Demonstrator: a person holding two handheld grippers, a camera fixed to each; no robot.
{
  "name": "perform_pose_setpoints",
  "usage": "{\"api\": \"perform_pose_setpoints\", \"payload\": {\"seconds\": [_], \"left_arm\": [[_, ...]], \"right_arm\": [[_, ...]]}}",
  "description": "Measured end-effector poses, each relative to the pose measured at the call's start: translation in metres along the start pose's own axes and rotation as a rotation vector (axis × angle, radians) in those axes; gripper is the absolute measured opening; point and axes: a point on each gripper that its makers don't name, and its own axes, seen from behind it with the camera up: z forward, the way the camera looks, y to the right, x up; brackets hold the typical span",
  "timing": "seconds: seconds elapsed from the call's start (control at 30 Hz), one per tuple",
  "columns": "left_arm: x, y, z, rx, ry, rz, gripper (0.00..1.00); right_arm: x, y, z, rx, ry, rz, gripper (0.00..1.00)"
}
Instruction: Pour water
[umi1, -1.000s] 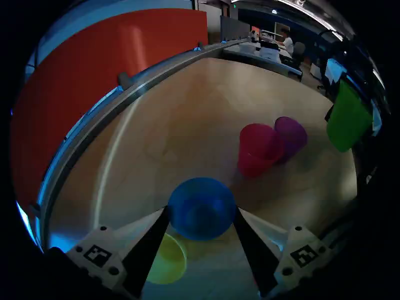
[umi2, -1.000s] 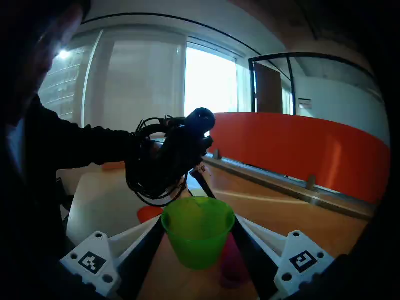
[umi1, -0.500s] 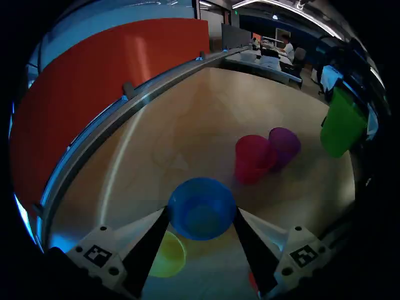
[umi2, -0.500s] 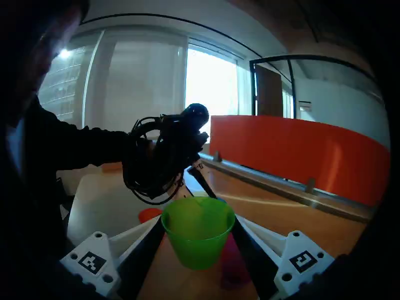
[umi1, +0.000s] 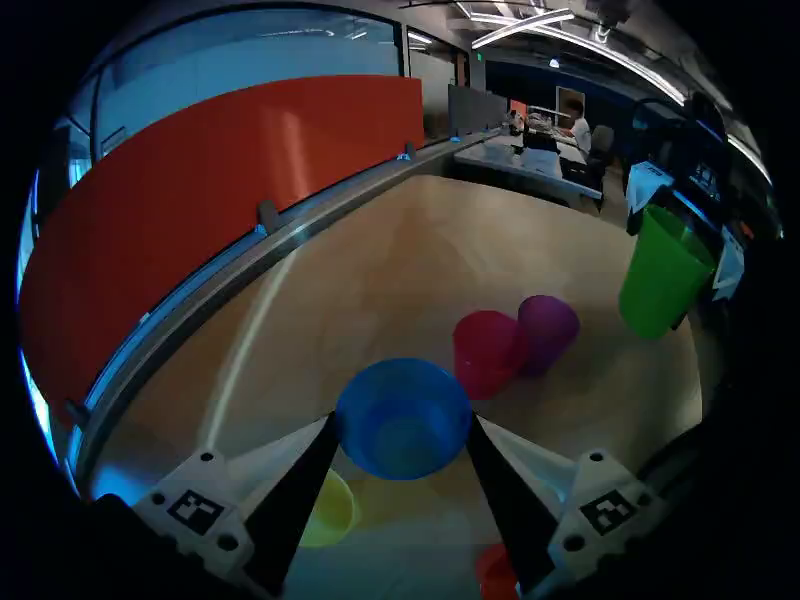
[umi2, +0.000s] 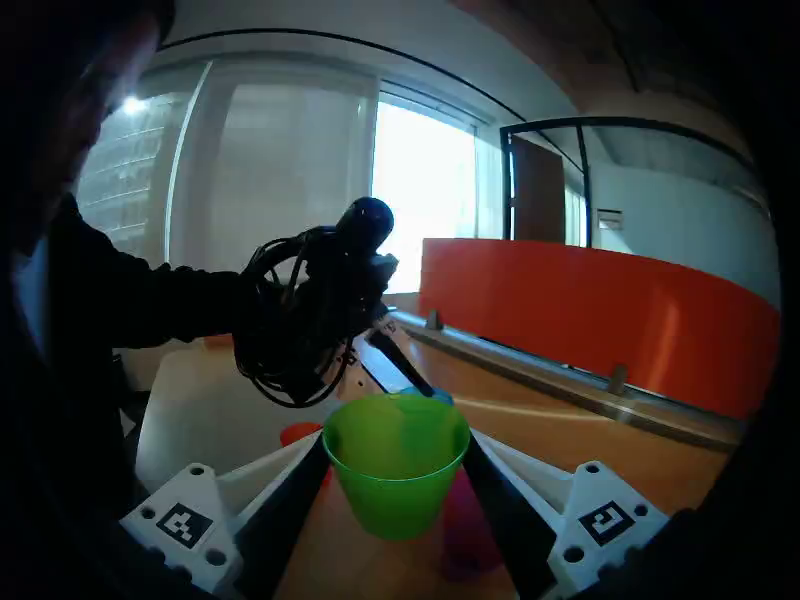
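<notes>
My left gripper (umi1: 403, 422) clamps a blue plastic cup (umi1: 403, 395) over the pale wooden table (umi1: 400, 250), and my right gripper (umi2: 396, 442) clamps a green plastic cup (umi2: 396, 485).

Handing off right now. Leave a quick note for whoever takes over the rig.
Left gripper: shut on the blue cup, lifted over the table.
Right gripper: shut on the green cup, held apart from it.
On the table: pink cup beside purple cup, yellow cup, orange cup.
Done: both cups picked up. To do: bring them together and pour; water not discernible.
</notes>
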Motion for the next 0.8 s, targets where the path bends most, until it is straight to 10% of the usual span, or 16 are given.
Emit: {"api": "perform_pose_setpoints", "payload": {"seconds": [0.8], "left_arm": [[0.046, 0.002, -0.059, 0.092, 0.301, -0.097, 0.88]], "right_arm": [[0.013, -0.004, -0.001, -0.008, 0.010, -0.009, 0.92]]}}
